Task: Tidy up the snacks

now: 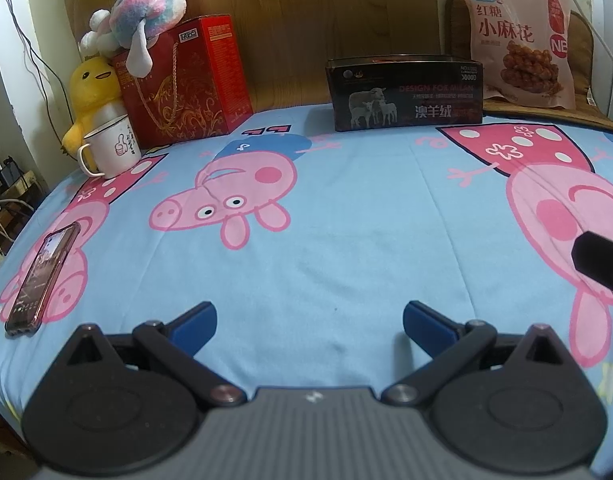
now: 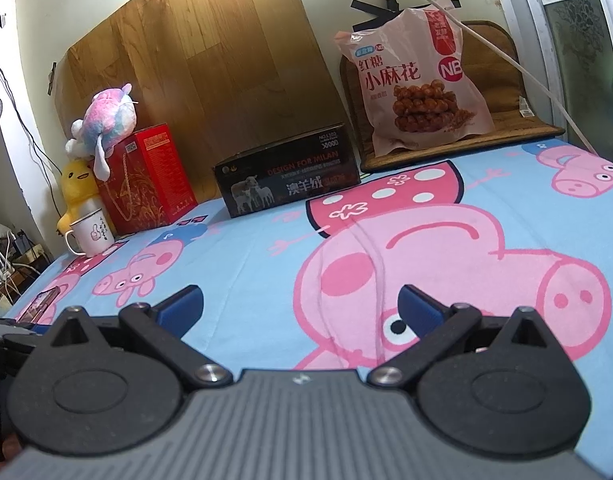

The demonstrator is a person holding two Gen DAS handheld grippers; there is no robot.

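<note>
Blue-padded, the left gripper (image 1: pixel 309 320) and right gripper (image 2: pixel 300 308) are hovering low over the cartoon bedsheet (image 1: pixel 346 240), jaws spread wide, grasping nothing. The snack bag (image 1: pixel 520 36) is leaning upright just right of the dark box (image 1: pixel 406 94), whose contents are staying hidden behind its wall.

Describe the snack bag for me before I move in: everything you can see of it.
The snack bag is a large pale pink plastic pouch with red Chinese lettering, a red stripe and "NB" circle at its upper right, and a picture of brown twisted dough sticks. It looks full and sealed, somewhat crinkled. It stands nearly upright, leaning back against a brown mat, at the far right behind the bedsheet, right of the black box. Neither tool touches it.
</note>
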